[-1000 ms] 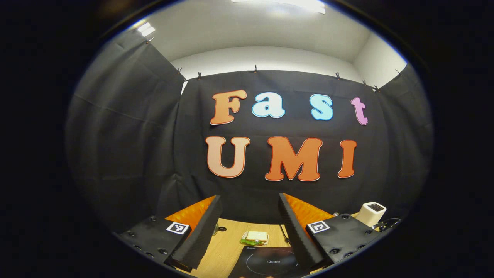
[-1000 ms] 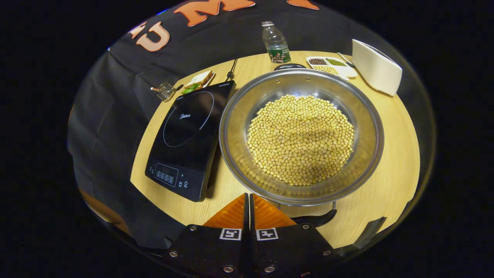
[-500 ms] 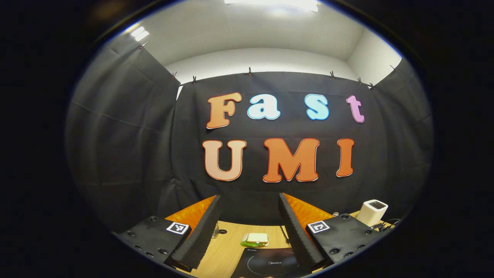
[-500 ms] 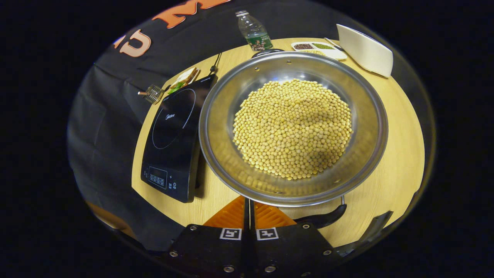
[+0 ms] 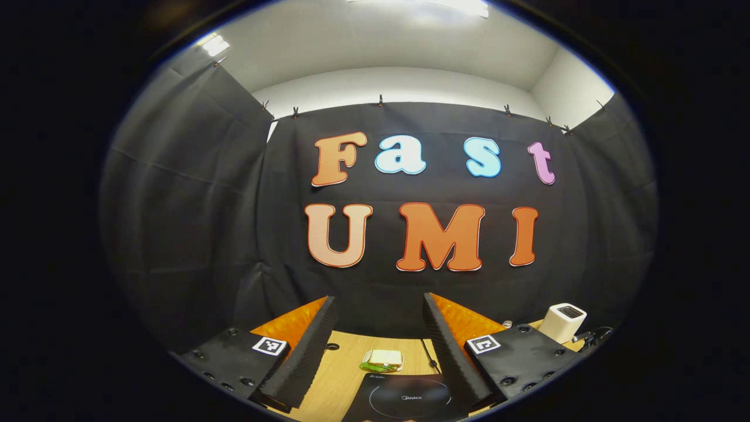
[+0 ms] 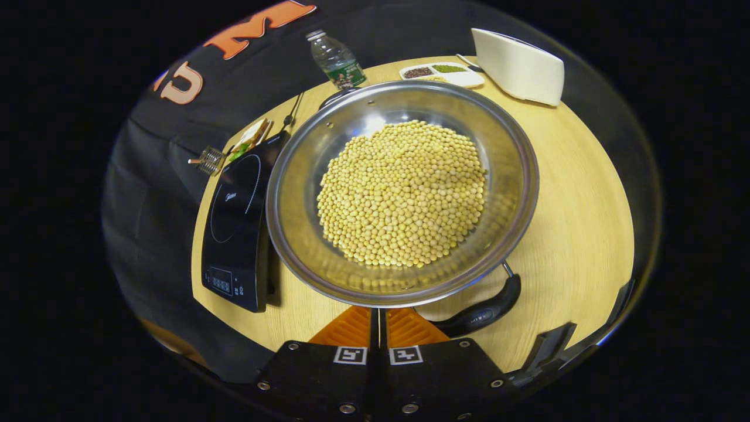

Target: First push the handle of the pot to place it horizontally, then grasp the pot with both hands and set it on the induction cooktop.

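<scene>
Two grippers are at work, and going from left to right in the right gripper view, first comes the black induction cooktop (image 6: 235, 215) on the left of the wooden table (image 6: 577, 193), and just beside it on its right sits the big shiny pot (image 6: 402, 190), very close to the cooktop's edge or maybe over it a little; I cannot tell if they touch. Lots and lots of small yellow beans (image 6: 403, 190) fill the pot, so I think it will be heavy, and the beans could roll and spill if it tips. Its metal is hard and smooth, so it may slip, and the best places to hold look like the black handle (image 6: 483, 309) at the near right and the dark handle (image 6: 336, 97) at the far left. A line from one handle to the other is the pot's long way, and it runs slanted, from far left to near right, not straight across. So I think the near handle needs more pushing before lifting. The right gripper (image 6: 378, 319) sits at the near rim with its fingers pressed together and nothing between them, just left of the black handle. The left gripper (image 5: 378, 334) is up high, facing the far wall, with its fingers wide apart and holding nothing, and the cooktop lies low between them in the left gripper view
</scene>
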### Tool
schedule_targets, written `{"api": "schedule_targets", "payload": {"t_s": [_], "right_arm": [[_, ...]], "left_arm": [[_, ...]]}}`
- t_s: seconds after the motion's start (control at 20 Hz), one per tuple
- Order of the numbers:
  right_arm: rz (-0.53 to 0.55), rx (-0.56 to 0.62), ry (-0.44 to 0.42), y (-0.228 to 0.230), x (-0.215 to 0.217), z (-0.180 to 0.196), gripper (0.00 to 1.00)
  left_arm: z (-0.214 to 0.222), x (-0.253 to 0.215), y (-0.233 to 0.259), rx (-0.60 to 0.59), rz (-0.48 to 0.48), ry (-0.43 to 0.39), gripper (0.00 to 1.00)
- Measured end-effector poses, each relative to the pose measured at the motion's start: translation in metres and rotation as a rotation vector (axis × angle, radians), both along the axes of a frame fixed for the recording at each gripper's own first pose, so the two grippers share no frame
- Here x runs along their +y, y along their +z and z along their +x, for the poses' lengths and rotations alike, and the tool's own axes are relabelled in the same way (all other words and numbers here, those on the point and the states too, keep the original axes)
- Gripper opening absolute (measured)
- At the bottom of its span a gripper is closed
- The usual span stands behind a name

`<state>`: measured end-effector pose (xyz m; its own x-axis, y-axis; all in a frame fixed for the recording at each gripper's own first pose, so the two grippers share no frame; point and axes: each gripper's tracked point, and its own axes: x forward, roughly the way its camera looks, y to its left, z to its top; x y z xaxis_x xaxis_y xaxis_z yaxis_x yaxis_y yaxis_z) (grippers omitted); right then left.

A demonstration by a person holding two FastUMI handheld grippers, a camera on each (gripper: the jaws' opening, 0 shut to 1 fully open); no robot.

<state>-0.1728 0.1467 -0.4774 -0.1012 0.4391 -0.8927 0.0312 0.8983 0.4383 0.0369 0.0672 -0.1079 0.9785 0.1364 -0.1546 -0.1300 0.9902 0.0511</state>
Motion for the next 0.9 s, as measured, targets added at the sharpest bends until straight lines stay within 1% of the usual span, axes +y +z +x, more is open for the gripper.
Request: {"api": "schedule_targets", "payload": {"t_s": [0.3, 0.5, 0.65, 0.75, 0.8, 0.85, 0.9], "right_arm": [[-0.053, 0.007, -0.037, -0.012, -0.034, 0.013, 0.0], [-0.09, 0.015, -0.088, -0.021, -0.058, 0.025, 0.0], [-0.162, 0.014, -0.113, -0.033, -0.079, 0.034, 0.0], [-0.175, 0.018, -0.146, -0.036, -0.085, 0.04, 0.0], [-0.179, 0.013, -0.148, -0.038, -0.087, 0.043, 0.0], [-0.189, 0.007, -0.153, -0.039, -0.091, 0.046, 0.0], [-0.195, 0.006, -0.16, -0.039, -0.094, 0.049, 0.0]], "left_arm": [[0.005, 0.003, -0.014, 0.018, -0.009, 0.012, 0.98], [0.007, 0.002, -0.02, 0.023, -0.013, 0.005, 0.98], [0.007, -0.002, -0.017, 0.02, -0.005, -0.006, 0.97], [0.007, -0.005, -0.014, 0.013, 0.002, -0.017, 0.98], [0.007, -0.007, -0.013, 0.01, 0.005, -0.021, 0.96], [0.006, -0.008, -0.011, 0.008, 0.008, -0.025, 0.98], [0.005, -0.007, -0.011, 0.007, 0.008, -0.028, 0.97]]}}
